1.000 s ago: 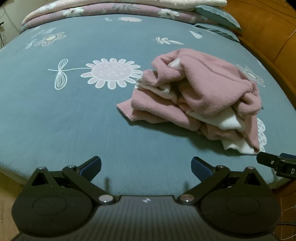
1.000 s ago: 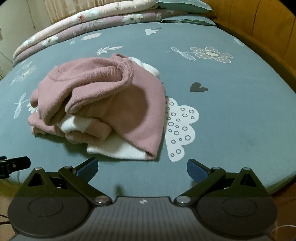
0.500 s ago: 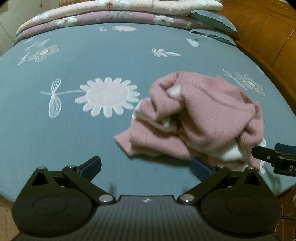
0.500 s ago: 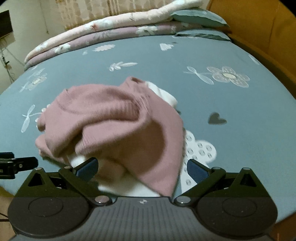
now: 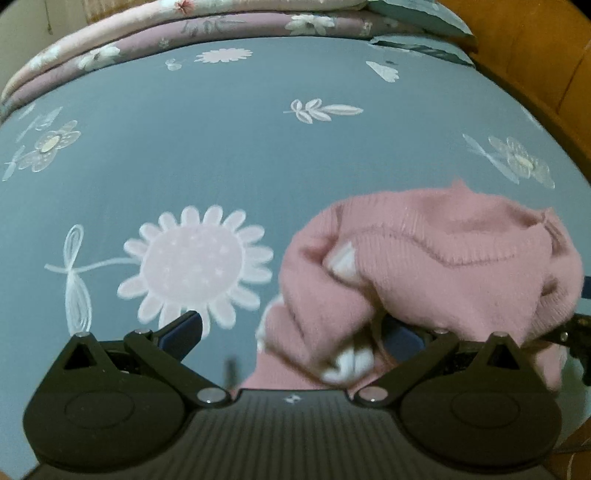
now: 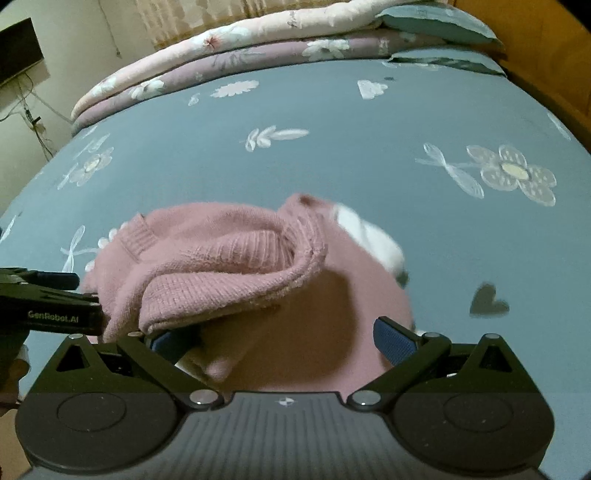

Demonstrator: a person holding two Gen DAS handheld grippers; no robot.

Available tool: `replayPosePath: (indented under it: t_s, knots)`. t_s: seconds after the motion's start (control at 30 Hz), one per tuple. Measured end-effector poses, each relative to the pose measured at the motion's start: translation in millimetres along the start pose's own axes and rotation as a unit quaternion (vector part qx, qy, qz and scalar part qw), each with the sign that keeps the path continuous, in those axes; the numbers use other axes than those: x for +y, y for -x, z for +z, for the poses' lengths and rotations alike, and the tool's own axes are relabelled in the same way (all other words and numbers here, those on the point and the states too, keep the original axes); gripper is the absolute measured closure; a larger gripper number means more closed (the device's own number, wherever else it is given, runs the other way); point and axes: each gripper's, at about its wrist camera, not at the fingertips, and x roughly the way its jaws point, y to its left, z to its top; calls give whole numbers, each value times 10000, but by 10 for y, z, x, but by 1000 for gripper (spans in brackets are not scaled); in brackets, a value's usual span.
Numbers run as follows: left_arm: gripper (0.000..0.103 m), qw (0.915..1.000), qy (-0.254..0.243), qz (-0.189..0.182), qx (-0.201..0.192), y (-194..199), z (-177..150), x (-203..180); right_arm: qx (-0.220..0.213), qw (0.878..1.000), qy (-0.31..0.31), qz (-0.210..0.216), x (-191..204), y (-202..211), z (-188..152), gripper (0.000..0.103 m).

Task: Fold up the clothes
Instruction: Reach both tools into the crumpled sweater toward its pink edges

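A crumpled pink knit sweater (image 5: 424, 266) with white parts lies in a heap on the blue-grey flowered bed sheet (image 5: 221, 166). My left gripper (image 5: 291, 334) is open at the heap's left edge; its right finger is tucked under a pink fold and its left finger is over bare sheet. In the right wrist view the sweater (image 6: 240, 258) fills the space between the fingers of my right gripper (image 6: 280, 341), which is open, its left finger half hidden under a ribbed fold. The left gripper (image 6: 48, 302) shows at that view's left edge.
Folded floral quilts (image 6: 258, 40) and teal pillows (image 6: 436, 22) lie along the far end of the bed. A wooden board (image 5: 535, 48) runs down the right side. A wide stretch of sheet (image 6: 443, 240) lies beyond the sweater.
Both grippers have moved forward from the bed's near edge up to the sweater, which now lies between their fingers. Both stayed open.
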Motion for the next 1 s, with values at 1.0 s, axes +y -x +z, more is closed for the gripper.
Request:
replayPosePath:
  t_s: [1.0]
  knots:
    - [1,9997,-186,140,-28,-42,742,170,-531,9966,235,-578,147,375,807,0]
